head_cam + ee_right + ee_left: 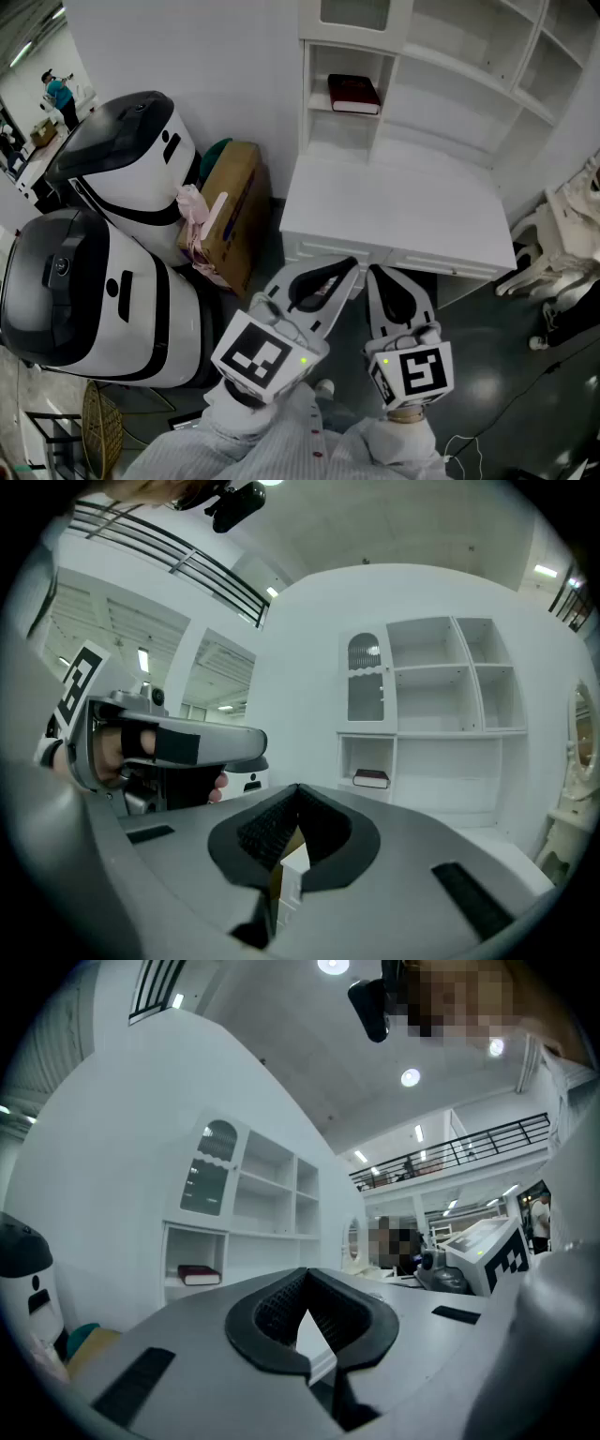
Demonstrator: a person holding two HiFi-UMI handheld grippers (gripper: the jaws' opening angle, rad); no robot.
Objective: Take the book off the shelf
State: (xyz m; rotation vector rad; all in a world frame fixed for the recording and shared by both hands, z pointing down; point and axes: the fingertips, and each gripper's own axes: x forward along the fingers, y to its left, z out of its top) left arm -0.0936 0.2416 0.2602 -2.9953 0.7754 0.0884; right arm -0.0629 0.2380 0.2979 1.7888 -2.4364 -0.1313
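Note:
A dark red book (353, 94) lies flat in the small lower-left cubby of the white shelf unit (427, 70), which stands at the back of a white desk (394, 211). Both grippers are held side by side in front of the desk's near edge, well short of the book. My left gripper (349, 266) is shut with nothing in it, and so is my right gripper (374, 273). In the left gripper view the book (199, 1275) shows far off, left of the shut jaws (305, 1275). From the right gripper, the book (371, 779) lies ahead, right of the jaws (298, 791).
Two large white-and-black rounded machines (127, 159) (84, 300) stand left of the desk. A brown cardboard box (232, 211) with a pink bag leans between them and the desk. A white chair (553, 244) is at the right, a wicker basket (98, 427) at the lower left.

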